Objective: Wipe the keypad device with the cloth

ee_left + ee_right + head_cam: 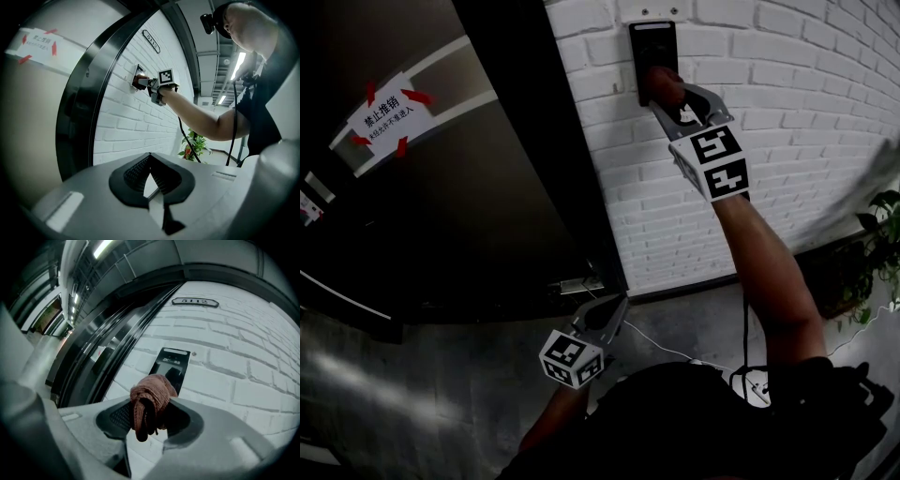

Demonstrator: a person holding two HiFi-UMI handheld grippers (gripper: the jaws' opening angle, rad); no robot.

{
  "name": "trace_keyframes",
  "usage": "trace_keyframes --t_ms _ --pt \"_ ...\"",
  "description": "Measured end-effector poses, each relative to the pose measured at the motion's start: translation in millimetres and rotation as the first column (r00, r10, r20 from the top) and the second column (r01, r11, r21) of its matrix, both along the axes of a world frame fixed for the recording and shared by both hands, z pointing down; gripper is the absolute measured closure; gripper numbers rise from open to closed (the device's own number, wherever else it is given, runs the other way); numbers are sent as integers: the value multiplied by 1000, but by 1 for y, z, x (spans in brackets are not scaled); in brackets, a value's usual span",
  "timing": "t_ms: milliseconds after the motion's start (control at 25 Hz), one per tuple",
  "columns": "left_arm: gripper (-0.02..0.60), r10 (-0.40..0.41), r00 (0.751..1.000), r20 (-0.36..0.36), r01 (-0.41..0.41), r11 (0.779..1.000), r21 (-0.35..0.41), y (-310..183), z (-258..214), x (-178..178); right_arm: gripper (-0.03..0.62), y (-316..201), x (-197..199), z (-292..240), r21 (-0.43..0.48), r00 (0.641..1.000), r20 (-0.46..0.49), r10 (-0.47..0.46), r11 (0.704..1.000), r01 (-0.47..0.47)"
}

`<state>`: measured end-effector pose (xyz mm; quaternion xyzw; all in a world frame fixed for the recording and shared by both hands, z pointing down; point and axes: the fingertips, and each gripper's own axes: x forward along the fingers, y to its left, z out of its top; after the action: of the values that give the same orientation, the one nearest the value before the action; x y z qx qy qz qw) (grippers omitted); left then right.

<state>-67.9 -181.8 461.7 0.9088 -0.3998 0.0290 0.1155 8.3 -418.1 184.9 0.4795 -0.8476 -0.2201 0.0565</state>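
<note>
While the right gripper [150, 414] pinches the bunched cloth [152, 392] at the wall-mounted keypad device [174, 363], firm, even strokes across its whole face seem best; the left gripper [151, 178] hangs low, fingers [136, 173] pressed together, empty.

The head view looks steeply down a white brick wall [787, 141], with the keypad device [652, 42] at 12 o'clock. The right gripper view sits close to that device, facing it squarely past the cloth [149, 404] in its jaws. The left gripper view looks up from lower and farther back. At its 11 o'clock it shows the same wall and device, plus the right gripper [143, 83].
</note>
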Motion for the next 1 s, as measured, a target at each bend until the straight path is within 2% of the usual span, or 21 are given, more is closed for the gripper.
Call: trace_keyframes --t_ms 1000 --pt "565 7 1000 -4 -7 1000 1 12 -2 -2 450 0 0 43 -124 1000 -30 2 992 -5"
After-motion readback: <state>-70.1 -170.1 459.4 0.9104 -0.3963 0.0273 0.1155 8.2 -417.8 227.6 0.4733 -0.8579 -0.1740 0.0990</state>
